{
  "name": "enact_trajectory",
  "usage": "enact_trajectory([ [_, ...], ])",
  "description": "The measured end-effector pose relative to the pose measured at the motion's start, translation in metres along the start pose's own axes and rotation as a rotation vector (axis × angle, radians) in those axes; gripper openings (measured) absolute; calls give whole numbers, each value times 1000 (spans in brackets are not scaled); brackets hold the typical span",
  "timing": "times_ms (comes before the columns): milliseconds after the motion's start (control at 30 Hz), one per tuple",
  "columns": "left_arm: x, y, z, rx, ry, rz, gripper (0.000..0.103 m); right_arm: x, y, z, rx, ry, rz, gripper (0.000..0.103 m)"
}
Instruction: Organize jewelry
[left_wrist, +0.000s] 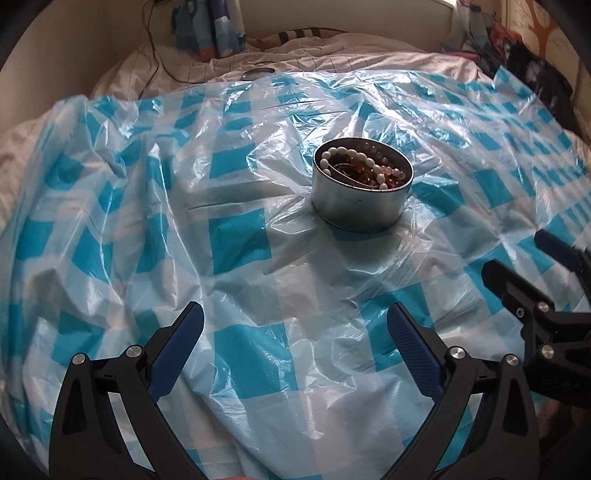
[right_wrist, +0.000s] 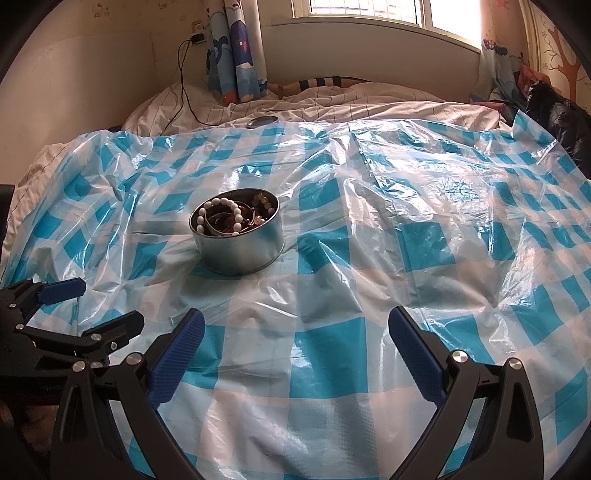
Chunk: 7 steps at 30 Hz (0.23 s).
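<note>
Nearest to me, my left gripper (left_wrist: 295, 317) hangs over the crinkled blue-and-white checked plastic sheet (left_wrist: 240, 229), its jaws spread wide with nothing between the blue pads. My right gripper (right_wrist: 295, 323) hovers the same way, jaws apart and empty, just above the sheet. In the left wrist view my right gripper shows at the right edge; in the right wrist view my left gripper shows at the lower left, its jaws apart there too. The two sit side by side, near each other but not touching.

Further out, the round metal tin (left_wrist: 360, 192) stands upright on the sheet, ahead of my left gripper and a little to its right, and ahead and to the left of my right gripper. It has no lid on. Inside it lies a white bead bracelet (right_wrist: 221, 214), draped along the rim and over a heap of amber and darker beads (left_wrist: 360, 168); I cannot tell the other pieces apart.

Beyond the sheet's far edge, a small round dark object (right_wrist: 262, 121) rests on the white bedding (right_wrist: 369, 105). A black cable (right_wrist: 183, 88) runs down the wall onto the bed. Behind that hang patterned blue curtains (right_wrist: 236, 55), beside a bright window (right_wrist: 369, 11).
</note>
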<state>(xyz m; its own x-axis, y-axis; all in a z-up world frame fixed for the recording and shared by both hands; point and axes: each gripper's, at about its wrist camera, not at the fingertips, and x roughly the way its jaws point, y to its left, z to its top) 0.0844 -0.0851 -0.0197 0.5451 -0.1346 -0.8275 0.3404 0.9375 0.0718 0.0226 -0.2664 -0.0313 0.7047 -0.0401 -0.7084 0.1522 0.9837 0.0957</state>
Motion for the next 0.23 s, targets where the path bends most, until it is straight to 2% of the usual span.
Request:
enact_trajectory([
  [233, -1, -1, 0, 5, -4, 2, 95, 0, -1, 0, -2, 1, -1, 96],
])
